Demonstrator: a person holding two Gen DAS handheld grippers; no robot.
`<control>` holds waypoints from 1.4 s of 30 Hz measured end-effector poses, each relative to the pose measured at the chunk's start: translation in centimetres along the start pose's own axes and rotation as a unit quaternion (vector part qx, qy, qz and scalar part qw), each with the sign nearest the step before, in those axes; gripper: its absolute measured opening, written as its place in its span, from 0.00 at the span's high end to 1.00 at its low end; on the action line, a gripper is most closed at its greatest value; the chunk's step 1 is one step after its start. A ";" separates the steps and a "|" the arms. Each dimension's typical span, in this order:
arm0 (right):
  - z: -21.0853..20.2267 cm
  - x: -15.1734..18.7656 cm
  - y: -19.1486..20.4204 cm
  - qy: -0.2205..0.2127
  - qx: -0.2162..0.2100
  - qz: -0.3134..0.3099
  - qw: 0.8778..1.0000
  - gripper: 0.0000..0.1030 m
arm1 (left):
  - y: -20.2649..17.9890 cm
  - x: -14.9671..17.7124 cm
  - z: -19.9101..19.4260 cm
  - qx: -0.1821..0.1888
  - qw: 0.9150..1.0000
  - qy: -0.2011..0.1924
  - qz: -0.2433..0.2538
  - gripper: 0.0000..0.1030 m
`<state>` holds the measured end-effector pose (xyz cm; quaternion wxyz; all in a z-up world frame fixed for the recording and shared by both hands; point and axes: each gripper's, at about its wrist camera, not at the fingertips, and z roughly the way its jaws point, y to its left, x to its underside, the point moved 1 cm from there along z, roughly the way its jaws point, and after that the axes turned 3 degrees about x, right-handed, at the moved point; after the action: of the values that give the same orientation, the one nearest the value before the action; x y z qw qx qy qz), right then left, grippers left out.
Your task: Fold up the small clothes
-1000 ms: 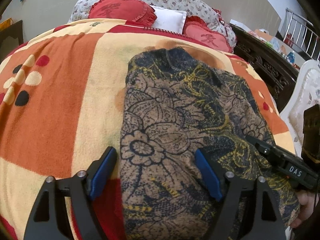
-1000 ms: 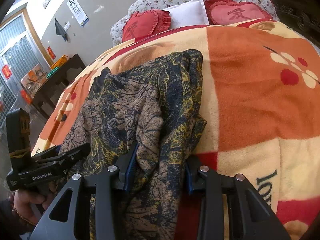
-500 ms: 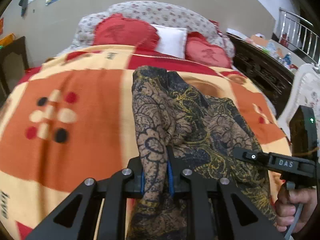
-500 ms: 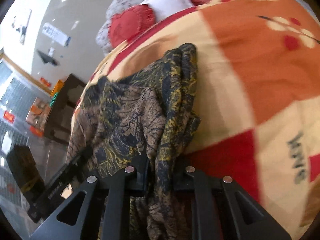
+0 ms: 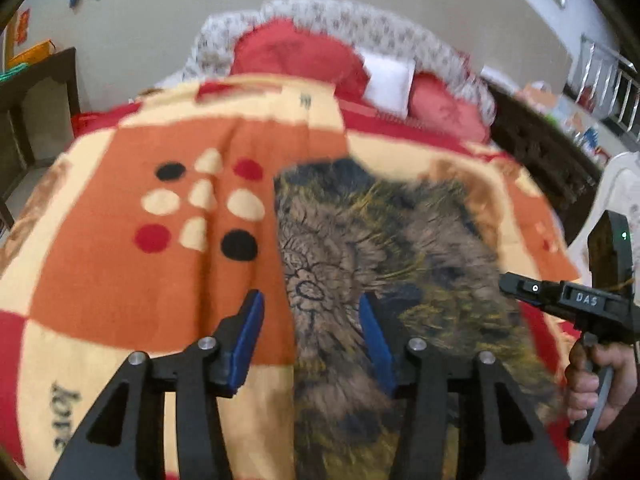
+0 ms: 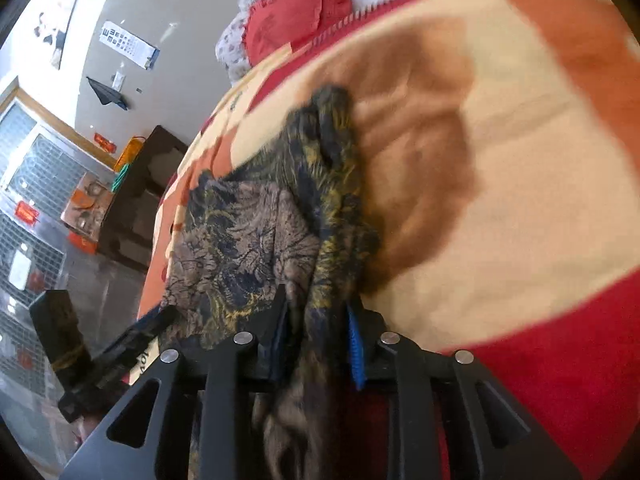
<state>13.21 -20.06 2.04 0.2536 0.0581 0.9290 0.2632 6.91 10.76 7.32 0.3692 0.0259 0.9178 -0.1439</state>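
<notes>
Patterned garment (image 5: 360,248), dark brown with navy and yellow florals, lies on a bed's blanket (image 5: 120,280), blurred in both views. Left tongs (image 5: 310,330) are spread and opening; the garment's left edge runs up between the blue pads (image 5: 248,332), which do not press it. Right tongs (image 6: 316,340) straddle a bunched fold of the same garment, which passes between their pads; these tongs are narrowly parted and opening, and whether the pads grip the cloth cannot be told. From the left view, the right tongs appear at the far right edge, held by a hand (image 5: 600,384). The blanket is checked in orange, cream and red, with dots and lettering. At the bed's head sit red cushions (image 5: 296,56) and a white pillow (image 5: 388,80) against a floral headboard (image 5: 340,20). Dark wooden furniture (image 6: 140,196) stands beside the bed; an eye chart (image 6: 128,44) hangs on the pale wall.
</notes>
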 end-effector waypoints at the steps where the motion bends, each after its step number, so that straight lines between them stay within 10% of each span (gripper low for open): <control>1: -1.6 0.2 0.8 -0.011 0.019 -0.027 0.999 0.76 | -0.4 0.5 -1.5 0.013 1.000 -0.013 0.000 0.49; 8: -4.8 7.0 11.1 0.008 -0.027 -0.259 0.965 0.76 | -4.7 5.1 -3.6 0.071 0.997 -0.011 0.033 0.52; 10: -2.5 9.2 11.8 0.033 0.035 -0.306 0.951 0.83 | -4.6 7.2 -1.2 0.011 0.998 0.040 0.042 0.76; 12: -0.2 9.9 8.7 0.068 0.080 -0.259 0.960 1.00 | -4.0 9.4 -0.7 0.000 0.998 0.025 0.060 0.79; 15: -0.5 10.2 5.8 0.050 0.024 -0.213 0.975 1.00 | -3.8 9.1 -0.6 0.003 0.999 0.030 0.037 0.80; 25: -1.1 10.0 6.6 0.073 0.038 -0.195 0.977 1.00 | -3.0 5.6 -1.7 0.047 0.998 0.045 -0.003 0.68; 29: -2.6 5.8 10.0 0.011 0.063 -0.223 0.973 0.98 | -3.0 -1.2 -1.5 0.018 0.999 -0.033 -0.014 0.41; 33: -1.0 0.3 11.9 -0.069 0.127 -0.177 0.974 0.98 | -2.5 -7.0 3.3 -0.036 0.998 -0.032 -0.046 0.41; 42: 9.9 -4.1 7.4 -0.026 0.227 -0.132 0.965 0.99 | -0.3 -5.6 13.8 -0.104 0.993 0.041 -0.048 0.39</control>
<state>21.54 -10.21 0.39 0.2904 -0.0018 0.9569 0.0080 20.19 6.95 1.79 0.3245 -0.0508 0.9424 -0.0638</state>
